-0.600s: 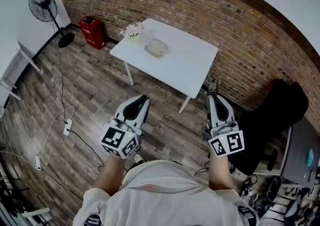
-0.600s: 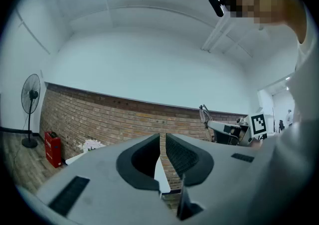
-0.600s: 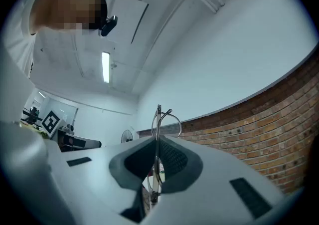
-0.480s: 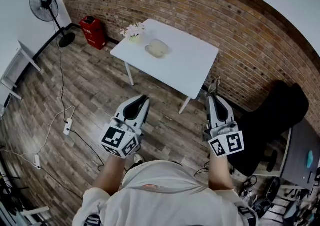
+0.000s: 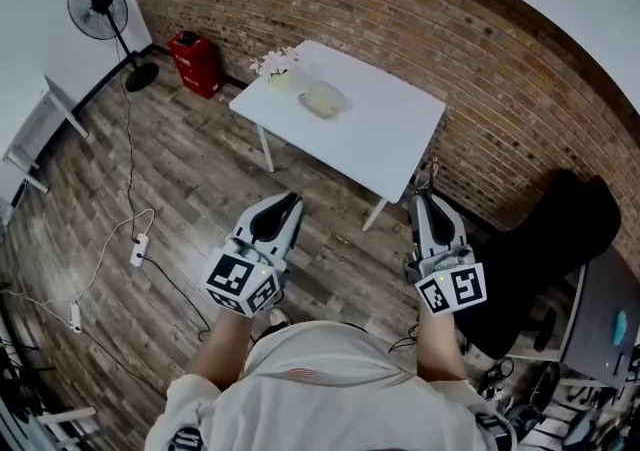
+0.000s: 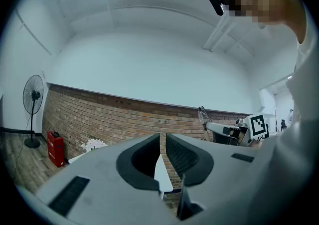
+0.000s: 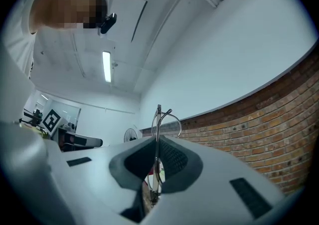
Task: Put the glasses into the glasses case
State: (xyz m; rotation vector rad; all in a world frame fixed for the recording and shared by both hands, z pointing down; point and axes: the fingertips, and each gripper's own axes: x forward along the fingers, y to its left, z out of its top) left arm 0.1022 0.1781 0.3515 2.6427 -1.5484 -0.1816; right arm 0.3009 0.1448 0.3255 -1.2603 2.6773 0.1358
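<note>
I stand well back from the white table [image 5: 392, 144], where the pale oval glasses case [image 5: 324, 99] lies next to a small pot of flowers [image 5: 275, 63]. My right gripper [image 5: 430, 201] is shut on the thin wire glasses [image 5: 432, 171]. In the right gripper view the glasses [image 7: 158, 119] stand edge-on between the jaws of the right gripper [image 7: 157, 141], their rim poking past the tips. My left gripper [image 5: 290, 201] is held level beside it, above the wooden floor. The left gripper [image 6: 162, 136] has its jaws together on nothing.
A standing fan [image 5: 100, 4] and a red box [image 5: 195, 64] are by the brick wall at the far left. Cables and a power strip [image 5: 138, 249] lie on the floor to my left. A black chair [image 5: 545, 239] stands at my right.
The head view has shifted slightly, so the table and fan sit a little further right in the picture. Both grippers keep their places, and the right one still holds the glasses.
</note>
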